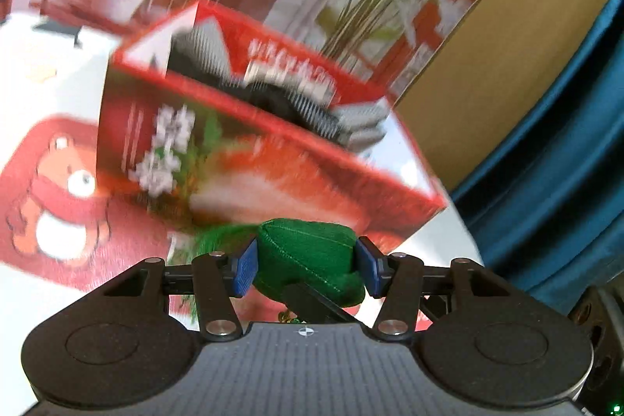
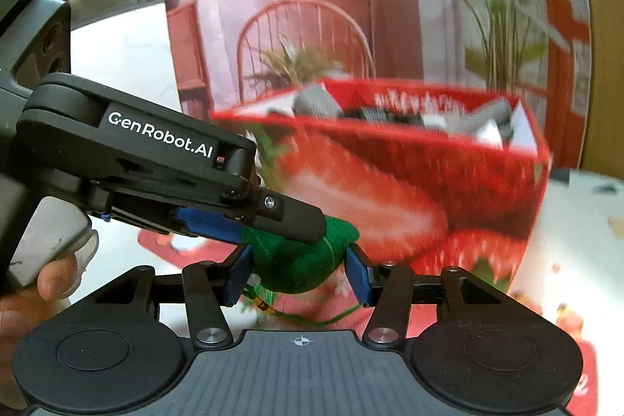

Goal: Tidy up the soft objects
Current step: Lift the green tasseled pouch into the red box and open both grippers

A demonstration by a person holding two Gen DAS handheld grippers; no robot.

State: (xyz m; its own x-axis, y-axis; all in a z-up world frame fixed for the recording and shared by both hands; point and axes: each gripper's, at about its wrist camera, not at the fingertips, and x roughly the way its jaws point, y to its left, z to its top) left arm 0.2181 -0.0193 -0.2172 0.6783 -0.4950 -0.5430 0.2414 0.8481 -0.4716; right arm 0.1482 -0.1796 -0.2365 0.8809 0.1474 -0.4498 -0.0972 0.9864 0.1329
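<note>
A green soft stuffed object (image 1: 308, 256) is held between both grippers at once, in the air. My left gripper (image 1: 308, 262) is shut on it, blue pads pressing its sides. My right gripper (image 2: 298, 269) is also shut on the same green object (image 2: 296, 260); the left gripper's black finger (image 2: 288, 217) lies across its top. A red strawberry-print box (image 1: 249, 158), open at the top, stands just beyond and holds grey and black soft items (image 1: 304, 104). The box (image 2: 409, 190) fills the middle of the right wrist view.
The box stands on a white table (image 1: 46, 65) with a red cartoon mat (image 1: 58, 205). A printed backdrop of plants and a chair (image 2: 304, 38) stands behind. A blue curtain (image 1: 565, 162) hangs at the right. A hand (image 2: 43, 283) holds the left gripper's handle.
</note>
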